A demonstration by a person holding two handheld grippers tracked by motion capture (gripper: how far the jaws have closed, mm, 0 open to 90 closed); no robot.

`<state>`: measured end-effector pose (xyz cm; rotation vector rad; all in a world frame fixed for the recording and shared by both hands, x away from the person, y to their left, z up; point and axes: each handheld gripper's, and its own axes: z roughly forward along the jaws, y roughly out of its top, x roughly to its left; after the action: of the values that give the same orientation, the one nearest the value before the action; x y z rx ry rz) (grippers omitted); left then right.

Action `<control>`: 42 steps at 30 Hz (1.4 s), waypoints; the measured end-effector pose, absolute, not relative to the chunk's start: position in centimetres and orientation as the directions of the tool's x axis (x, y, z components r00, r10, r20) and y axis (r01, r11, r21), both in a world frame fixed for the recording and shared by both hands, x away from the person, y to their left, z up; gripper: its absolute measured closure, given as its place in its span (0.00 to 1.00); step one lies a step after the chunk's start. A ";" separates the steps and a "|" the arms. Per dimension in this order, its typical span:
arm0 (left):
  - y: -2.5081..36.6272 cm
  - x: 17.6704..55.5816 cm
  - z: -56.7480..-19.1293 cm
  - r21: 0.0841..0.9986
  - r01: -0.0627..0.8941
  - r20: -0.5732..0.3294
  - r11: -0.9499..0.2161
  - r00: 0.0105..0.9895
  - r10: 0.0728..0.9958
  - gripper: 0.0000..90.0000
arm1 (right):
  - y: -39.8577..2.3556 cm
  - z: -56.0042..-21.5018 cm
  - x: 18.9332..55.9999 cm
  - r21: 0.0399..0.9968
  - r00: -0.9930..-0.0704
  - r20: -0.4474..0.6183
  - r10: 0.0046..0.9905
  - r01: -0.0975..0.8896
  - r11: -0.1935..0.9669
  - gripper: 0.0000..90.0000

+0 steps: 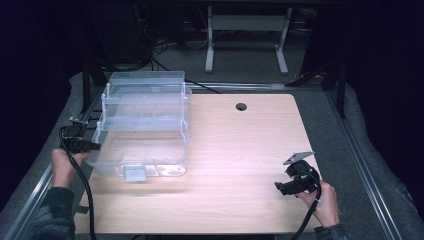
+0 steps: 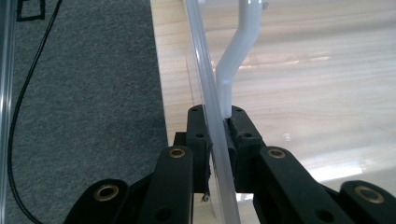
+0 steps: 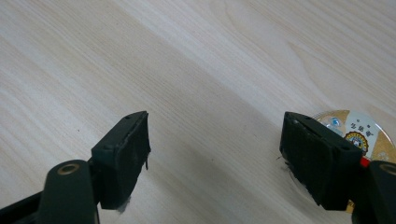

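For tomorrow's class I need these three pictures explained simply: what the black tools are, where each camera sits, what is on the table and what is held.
A person holds a hand-operated gripper in each hand. The high view looks down from above on a wooden table. On it stands a clear plastic tiered organiser box. The left gripper, seen through its own camera, is shut on the box's thin clear wall. The right gripper hangs open above bare wood, holding nothing. Beside one of its jaws lies a small round gold-patterned disc; its print is too small to read.

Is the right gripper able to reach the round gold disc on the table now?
Probably yes. The right gripper is open just above the table, and the disc lies beside one of its fingers, partly hidden behind it.
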<state>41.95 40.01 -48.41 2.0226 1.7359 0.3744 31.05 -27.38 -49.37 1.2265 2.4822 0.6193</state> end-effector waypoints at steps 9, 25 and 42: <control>39.3 42.0 -48.3 0.490 0.864 -0.075 -0.118 0.177 0.981 0.90 | -27.4 -49.5 31.0 0.500 -0.580 -0.074 0.811 0.682 0.534 0.27; 37.6 42.1 -48.3 0.484 0.865 -0.061 -0.136 0.188 0.980 0.90 | -27.7 -49.5 30.9 0.503 -0.577 -0.069 0.814 0.684 0.528 0.27; 34.7 42.2 -48.3 0.485 0.861 -0.061 -0.153 0.207 0.976 0.89 | -27.8 -49.6 30.9 0.494 -0.574 -0.072 0.816 0.690 0.529 0.27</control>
<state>42.25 34.72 -48.26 2.0734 1.7070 0.3747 30.86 -27.81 -49.58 1.2562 2.4773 0.6074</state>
